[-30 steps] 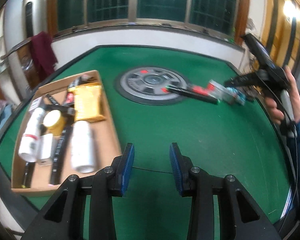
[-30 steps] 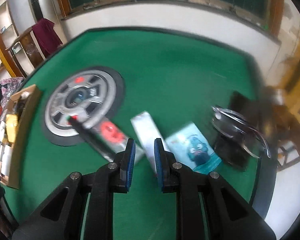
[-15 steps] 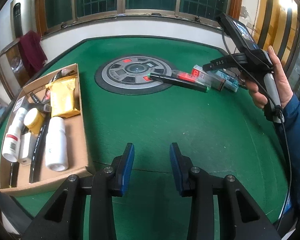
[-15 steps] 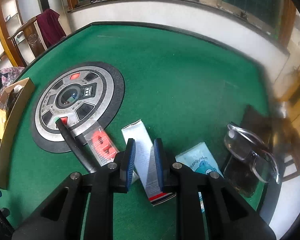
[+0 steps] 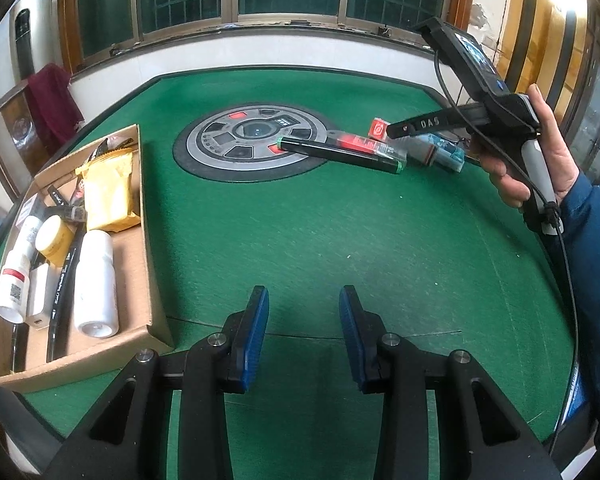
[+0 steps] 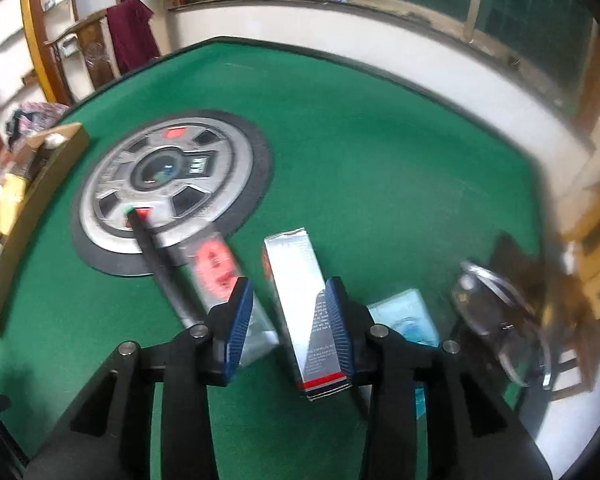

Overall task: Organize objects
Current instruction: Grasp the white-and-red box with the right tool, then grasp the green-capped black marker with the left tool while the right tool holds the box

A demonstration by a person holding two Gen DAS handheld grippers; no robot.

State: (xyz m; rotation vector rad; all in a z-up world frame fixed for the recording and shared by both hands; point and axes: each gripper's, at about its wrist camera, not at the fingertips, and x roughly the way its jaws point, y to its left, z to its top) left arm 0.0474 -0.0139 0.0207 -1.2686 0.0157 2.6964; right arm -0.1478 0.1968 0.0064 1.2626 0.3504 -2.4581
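Spread wider than a moment ago, the right gripper (image 6: 288,322) brackets a slim silver carton (image 6: 304,304). Light and crushable, the carton looks best pinched across its long flat sides. The left gripper (image 5: 303,334) hangs open and empty.

Blur is smearing the red packet (image 6: 216,268) and black pen (image 6: 160,268), so their print is not reading. The right gripper (image 6: 288,320) is hiding the silver box's (image 6: 300,276) side and part of the blue packet (image 6: 406,314). The glasses (image 6: 496,320) are blurring. The carton's (image 5: 148,280) near corner is hiding behind the left gripper (image 5: 302,332).
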